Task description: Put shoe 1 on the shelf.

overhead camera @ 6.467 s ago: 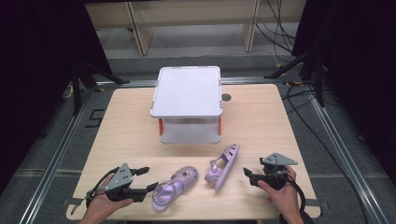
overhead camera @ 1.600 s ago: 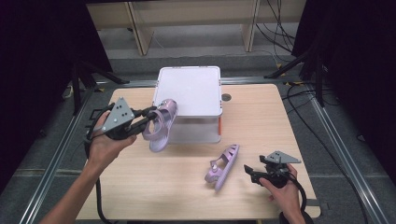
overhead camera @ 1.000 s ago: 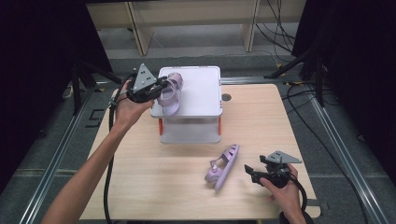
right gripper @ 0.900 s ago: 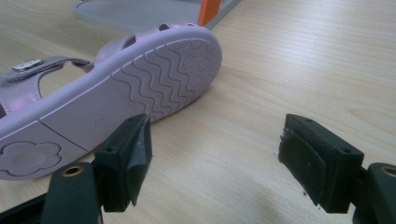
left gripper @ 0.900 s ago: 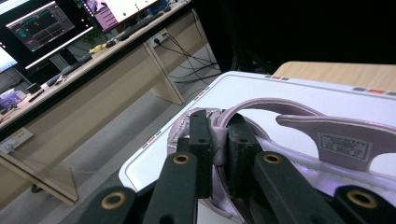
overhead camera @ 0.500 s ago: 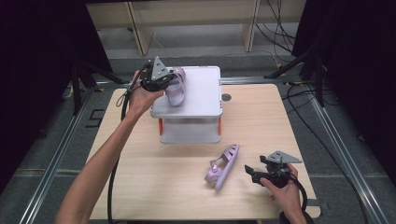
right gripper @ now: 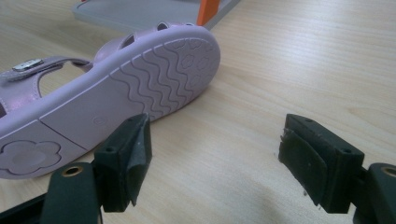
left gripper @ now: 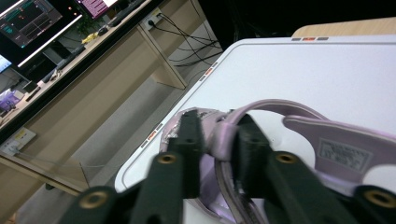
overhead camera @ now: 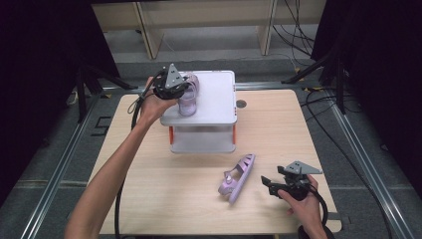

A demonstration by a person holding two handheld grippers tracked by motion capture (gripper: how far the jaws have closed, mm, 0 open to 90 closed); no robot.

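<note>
A purple sandal [overhead camera: 188, 95] rests on the white lid of the box [overhead camera: 216, 99] at its left rear corner. My left gripper [overhead camera: 182, 91] reaches over that corner. In the left gripper view the sandal's strap [left gripper: 223, 133] sits between the jaws of my left gripper [left gripper: 218, 127]; they have just been opening and still touch it. The second purple sandal [overhead camera: 238, 178] lies on its side on the table, sole towards my right gripper [overhead camera: 267, 183]. In the right gripper view this gripper [right gripper: 215, 140] stands open just right of that sandal's sole [right gripper: 121, 93], with nothing between its jaws.
The white box [left gripper: 327, 65] stands on orange-and-grey legs at the back centre of the wooden table [overhead camera: 149, 169]. Metal rails frame the table. Wooden shelving [overhead camera: 204, 20] and cables lie behind it. A dark round hole [overhead camera: 241, 104] marks the tabletop right of the box.
My left gripper has carried the sandal rightward over the box and lowered it onto the lid. The right gripper and the second sandal have stayed put.
</note>
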